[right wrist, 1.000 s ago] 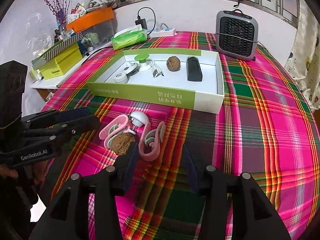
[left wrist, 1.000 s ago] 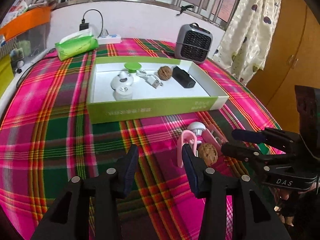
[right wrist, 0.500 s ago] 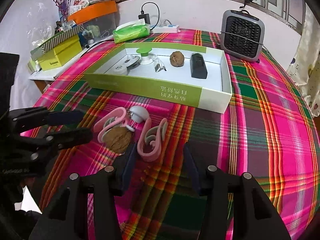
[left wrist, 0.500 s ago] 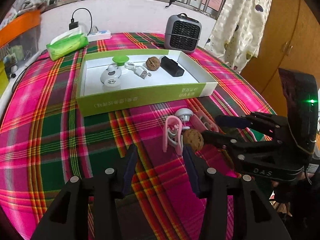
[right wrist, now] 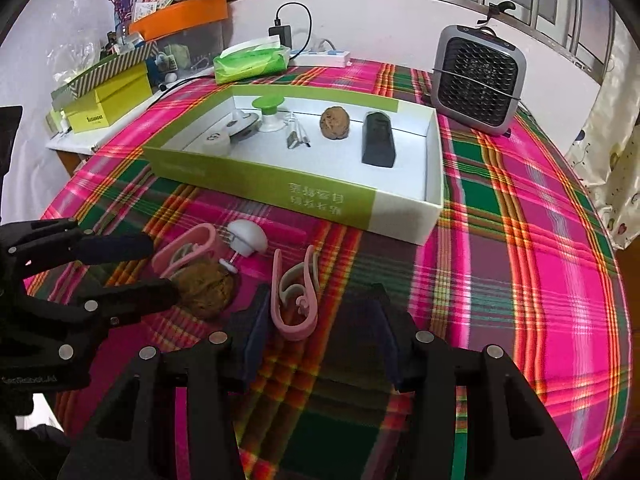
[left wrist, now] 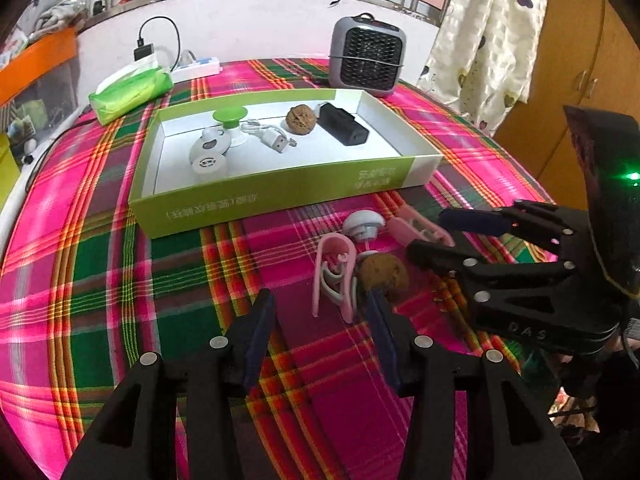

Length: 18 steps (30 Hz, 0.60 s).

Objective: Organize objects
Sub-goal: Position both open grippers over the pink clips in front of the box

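Note:
Two pink clips, a walnut and a white round knob lie together on the plaid cloth in front of the green-and-white box (left wrist: pixel 280 196). My left gripper (left wrist: pixel 318 304) is open, with one pink clip (left wrist: pixel 334 276) just ahead between its fingers. The loose walnut (left wrist: pixel 382 272) sits at its right fingertip. My right gripper (right wrist: pixel 318 296) is open around the other pink clip (right wrist: pixel 294 292), and its pads are not pressing on it. Each view shows the other gripper: the right gripper (left wrist: pixel 430 232) and the left gripper (right wrist: pixel 160 268). The white knob (right wrist: pixel 248 236) lies just beyond the walnut (right wrist: pixel 204 288).
The box (right wrist: pixel 332 200) holds a second walnut (right wrist: pixel 334 122), a black block (right wrist: pixel 378 140), a USB cable, a green-topped stand and white round pieces. A grey heater (right wrist: pixel 480 80), a green tissue pack (right wrist: pixel 250 60) and a power strip stand at the back. Yellow boxes stand left.
Both grippers have closed in on the small pile. Each pink clip, earlier off to one side of the fingertips, now lies between them. The left jaws stand slightly wider.

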Each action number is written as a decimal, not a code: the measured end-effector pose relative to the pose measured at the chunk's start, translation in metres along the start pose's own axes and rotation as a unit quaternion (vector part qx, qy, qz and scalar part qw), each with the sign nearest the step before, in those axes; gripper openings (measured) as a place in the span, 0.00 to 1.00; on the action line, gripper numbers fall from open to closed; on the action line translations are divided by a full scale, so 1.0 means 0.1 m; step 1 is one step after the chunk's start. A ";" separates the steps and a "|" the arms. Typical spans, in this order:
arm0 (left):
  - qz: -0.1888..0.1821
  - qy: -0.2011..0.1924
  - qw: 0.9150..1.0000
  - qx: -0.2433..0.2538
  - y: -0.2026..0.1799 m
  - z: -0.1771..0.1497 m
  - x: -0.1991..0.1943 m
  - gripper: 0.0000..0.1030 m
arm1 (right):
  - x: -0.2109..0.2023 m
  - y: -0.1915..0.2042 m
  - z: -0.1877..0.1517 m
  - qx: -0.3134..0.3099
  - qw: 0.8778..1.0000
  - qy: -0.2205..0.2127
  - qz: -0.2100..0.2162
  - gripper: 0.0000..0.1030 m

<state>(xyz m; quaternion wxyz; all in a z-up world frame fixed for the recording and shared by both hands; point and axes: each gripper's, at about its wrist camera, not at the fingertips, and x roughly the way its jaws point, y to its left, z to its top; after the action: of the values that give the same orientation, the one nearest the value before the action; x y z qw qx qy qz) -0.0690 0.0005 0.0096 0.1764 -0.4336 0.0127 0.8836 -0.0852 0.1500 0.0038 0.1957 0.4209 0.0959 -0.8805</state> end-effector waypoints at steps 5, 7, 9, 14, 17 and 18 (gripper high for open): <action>0.010 -0.002 1.000 -0.004 0.02 0.04 0.05 0.45 | 0.00 -0.12 0.00 0.014 1.000 0.002 -0.014 0.48; 0.013 -0.002 1.000 -0.001 0.02 0.06 0.07 0.45 | -0.01 -0.16 -0.01 0.017 1.000 0.002 -0.017 0.48; 0.018 -0.002 1.000 0.002 0.01 0.09 0.09 0.45 | -0.01 -0.18 -0.01 0.019 1.000 0.003 -0.020 0.48; 0.028 -0.001 1.000 0.010 -0.02 0.14 0.13 0.45 | -0.02 -0.21 -0.02 0.023 0.999 0.003 -0.022 0.48; 0.031 -0.002 0.999 0.012 -0.01 0.17 0.15 0.45 | -0.02 -0.24 -0.01 0.025 0.999 0.003 -0.025 0.48; 0.033 -0.003 0.999 0.012 -0.01 0.17 0.16 0.45 | -0.02 -0.24 -0.01 0.026 0.999 0.003 -0.026 0.48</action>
<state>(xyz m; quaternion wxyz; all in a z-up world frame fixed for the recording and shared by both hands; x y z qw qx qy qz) -0.0909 0.0091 0.0083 0.1524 -0.4283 0.0368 0.8900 -0.0935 0.1727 0.0047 0.1616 0.4255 0.0850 -0.8863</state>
